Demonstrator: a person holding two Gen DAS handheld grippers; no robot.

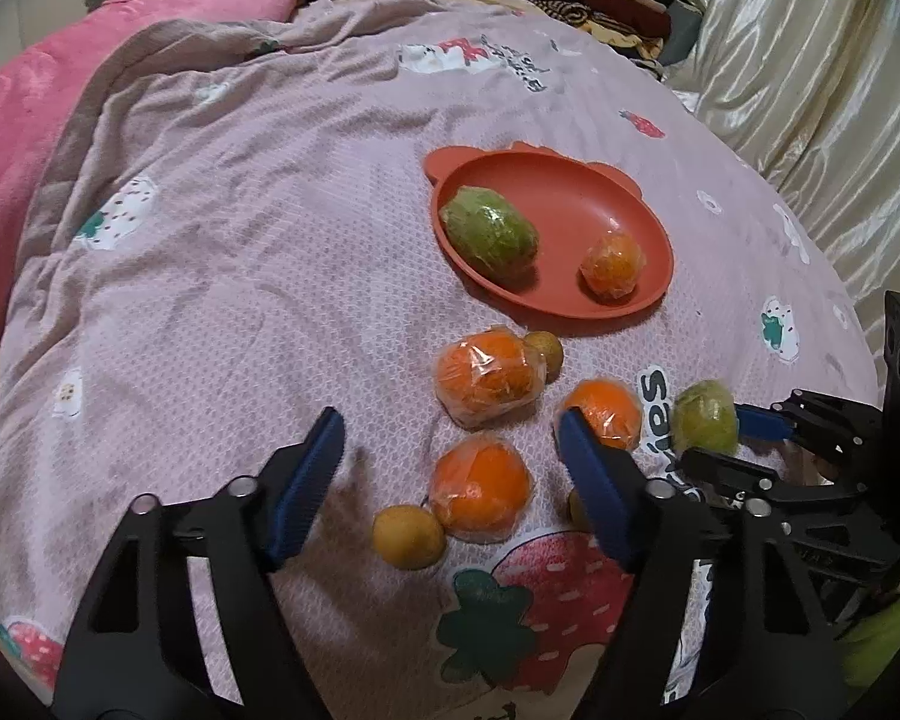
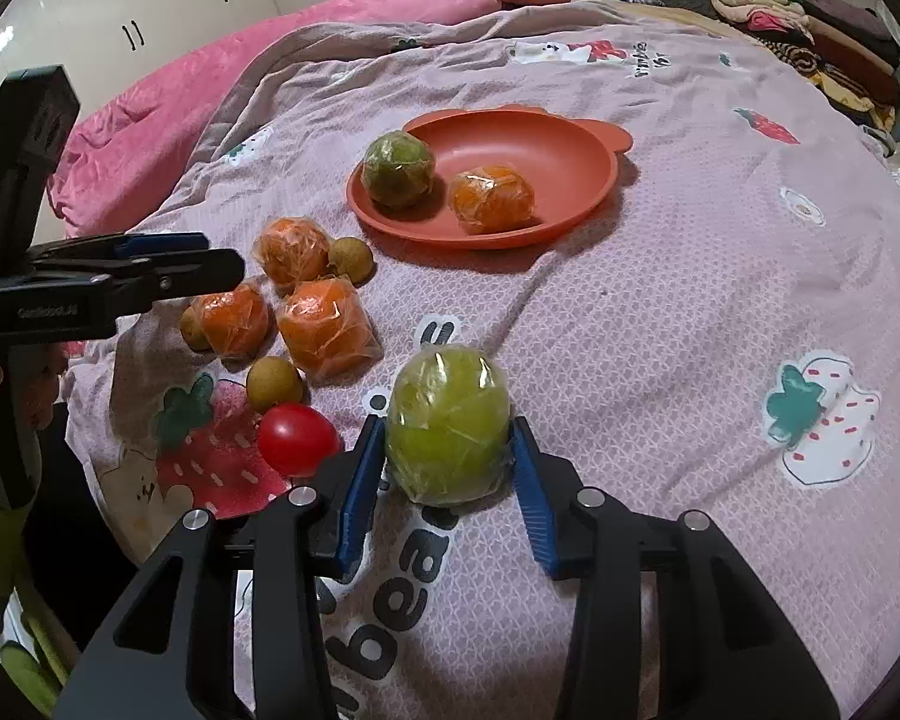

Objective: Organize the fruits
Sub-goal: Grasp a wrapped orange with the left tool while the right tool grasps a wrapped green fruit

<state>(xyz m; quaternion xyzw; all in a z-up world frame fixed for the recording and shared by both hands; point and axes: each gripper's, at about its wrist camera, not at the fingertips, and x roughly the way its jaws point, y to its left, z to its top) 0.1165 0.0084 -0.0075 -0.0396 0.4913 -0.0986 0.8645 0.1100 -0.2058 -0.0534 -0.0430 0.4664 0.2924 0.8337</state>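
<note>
Fruits: two sit wrapped on the orange plate [image 2: 594, 180]; several remain on the bed. Your right gripper [image 2: 448, 450] clamps a wrapped green fruit [image 2: 447, 426]; your left gripper [image 1: 450, 456] hangs half-wide, empty.

Green fruit [image 2: 447, 429]: glossy clear plastic wrap, crinkled.
Oranges [image 2: 327, 330]: same shiny film.
Red plate [image 2: 600, 177]: smooth matt plastic.
Bedspread [image 2: 660, 312]: soft textured cloth, printed.
Curtain [image 1: 810, 60], upper right: satin sheen.
Gripper pads [image 2: 363, 483]: blue ribbed rubber-like.

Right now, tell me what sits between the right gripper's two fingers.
A plastic-wrapped green fruit stands on the bedspread between the right gripper's blue pads, which touch its sides. The right wrist view shows it.
</note>
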